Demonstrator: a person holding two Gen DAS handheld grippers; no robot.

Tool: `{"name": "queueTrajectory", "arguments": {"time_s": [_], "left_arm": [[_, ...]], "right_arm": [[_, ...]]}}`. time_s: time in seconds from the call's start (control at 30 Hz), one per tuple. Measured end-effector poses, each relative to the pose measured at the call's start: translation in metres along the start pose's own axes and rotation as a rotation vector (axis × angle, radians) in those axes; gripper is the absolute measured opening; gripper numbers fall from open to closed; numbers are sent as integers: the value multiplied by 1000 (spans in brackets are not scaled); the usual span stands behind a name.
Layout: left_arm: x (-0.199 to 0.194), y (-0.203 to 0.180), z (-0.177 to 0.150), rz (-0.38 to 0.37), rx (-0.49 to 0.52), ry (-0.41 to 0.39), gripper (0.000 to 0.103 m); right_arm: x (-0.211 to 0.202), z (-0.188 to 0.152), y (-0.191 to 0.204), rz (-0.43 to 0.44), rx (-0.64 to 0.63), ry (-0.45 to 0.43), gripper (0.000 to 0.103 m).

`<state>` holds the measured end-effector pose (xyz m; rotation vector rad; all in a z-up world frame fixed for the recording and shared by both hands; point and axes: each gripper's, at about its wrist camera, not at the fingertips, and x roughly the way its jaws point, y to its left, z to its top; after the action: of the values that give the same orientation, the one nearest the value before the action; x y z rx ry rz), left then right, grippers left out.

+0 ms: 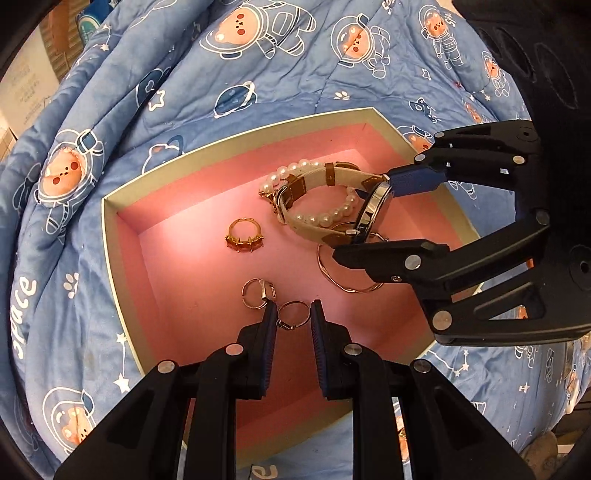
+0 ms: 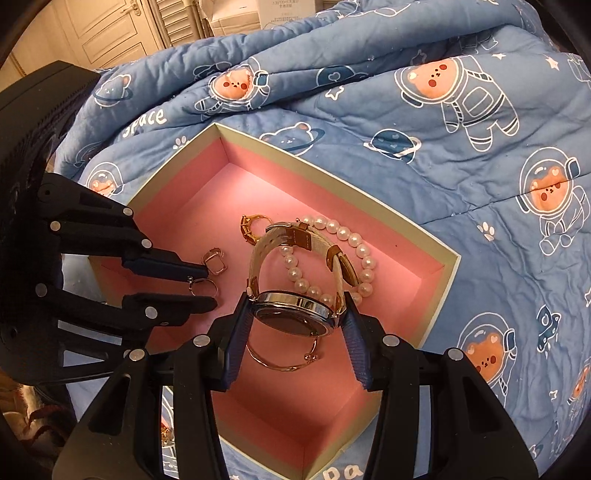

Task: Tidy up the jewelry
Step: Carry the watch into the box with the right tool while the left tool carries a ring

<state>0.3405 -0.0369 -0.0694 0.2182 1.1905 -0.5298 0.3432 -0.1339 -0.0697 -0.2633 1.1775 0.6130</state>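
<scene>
A pink-lined box lies on the blue quilt. In it are a pearl bracelet, a gold ring with amber stones, two small rings, and a thin gold bangle. My right gripper is shut on a cream-strapped watch, holding it by its case inside the box. My left gripper is open, its fingers on either side of a small ring on the box floor.
The quilt with astronaut bears bunches up around the box. Cardboard boxes stand at the far left. White doors are behind the bed.
</scene>
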Motion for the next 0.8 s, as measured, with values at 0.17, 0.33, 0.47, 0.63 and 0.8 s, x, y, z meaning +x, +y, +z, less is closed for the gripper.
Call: {"name": "queueTrajectory", "arguments": {"time_s": [0.17,0.33,0.47,0.63,0.8], "left_arm": [[-2,1,0,13,6,-16,19],[-6,3,1,17,13,-25,22],[-11,1,1,16,27,-42,33],[-17,-1,0,40,46,-54,43],[-29,-2,-9,54,60,-88,51]], "right_arm": [[7,0,2,-3,-11,13,48],[11,1,6,-13,-35,25,48],[14,0,9,-24,-50,26,49],[14,1,8,-23,-41,20,50],[-3,-1,3,-5,-11,-49,69]]}}
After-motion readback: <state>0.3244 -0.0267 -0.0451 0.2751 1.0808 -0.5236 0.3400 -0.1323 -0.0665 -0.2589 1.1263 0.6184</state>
